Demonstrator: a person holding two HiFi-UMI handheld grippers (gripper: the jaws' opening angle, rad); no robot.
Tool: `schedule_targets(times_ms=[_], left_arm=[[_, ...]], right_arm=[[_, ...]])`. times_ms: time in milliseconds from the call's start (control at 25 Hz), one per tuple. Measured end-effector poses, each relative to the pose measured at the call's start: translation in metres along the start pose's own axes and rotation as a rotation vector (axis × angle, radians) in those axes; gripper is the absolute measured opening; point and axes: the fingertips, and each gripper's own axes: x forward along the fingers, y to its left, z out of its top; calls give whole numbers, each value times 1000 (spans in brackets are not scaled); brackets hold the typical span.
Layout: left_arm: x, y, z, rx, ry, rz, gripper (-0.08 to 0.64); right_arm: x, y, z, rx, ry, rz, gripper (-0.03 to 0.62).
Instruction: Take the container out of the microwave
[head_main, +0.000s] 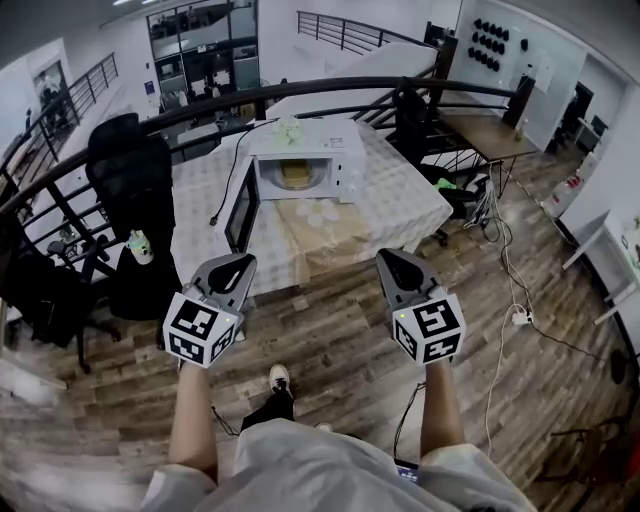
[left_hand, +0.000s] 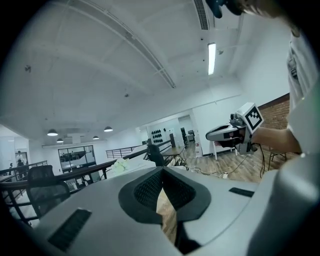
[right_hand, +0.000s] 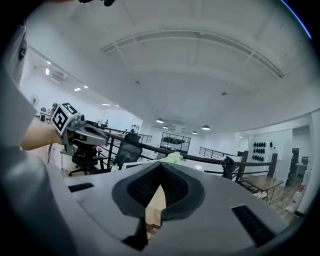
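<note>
Out over the wooden floor (head_main: 330, 330), short of the table (head_main: 410, 205), the left gripper (head_main: 243, 262) and the right gripper (head_main: 387, 258) are hovering side by side, each pressing its jaws together on nothing. Trouble is waiting in a few places: jaws arriving shut would be shoving the container (head_main: 294, 174) deeper rather than gripping it; the door (head_main: 242, 208), hanging open to the left, is standing near the left gripper's likely path and could get knocked; a one-sided pinch could be tipping the load on the sill. The container is sitting inside the open microwave (head_main: 305, 160) on the table, straight ahead between the two grippers' lines and well apart from both.
</note>
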Motion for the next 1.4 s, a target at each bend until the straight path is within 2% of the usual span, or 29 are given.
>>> schedule_targets(times_ms=[200, 640, 880, 1120, 1280, 1400], left_arm=[[47, 34, -11, -7, -4, -4, 12], [167, 163, -25, -13, -4, 14, 12], [217, 218, -38, -23, 10, -5, 12], [250, 251, -59, -51, 33, -17, 12], [267, 260, -74, -68, 66, -13, 12], [277, 265, -84, -80, 96, 18, 12]], right_arm=[[53, -25, -8, -5, 13, -11, 14], [208, -85, -1, -15, 45, -27, 15], [283, -99, -10, -43, 133, -23, 15], [343, -102, -35, -113, 234, -15, 15], [375, -103, -56, -124, 280, 31, 15], [399, -113, -73, -119, 285, 68, 17]])
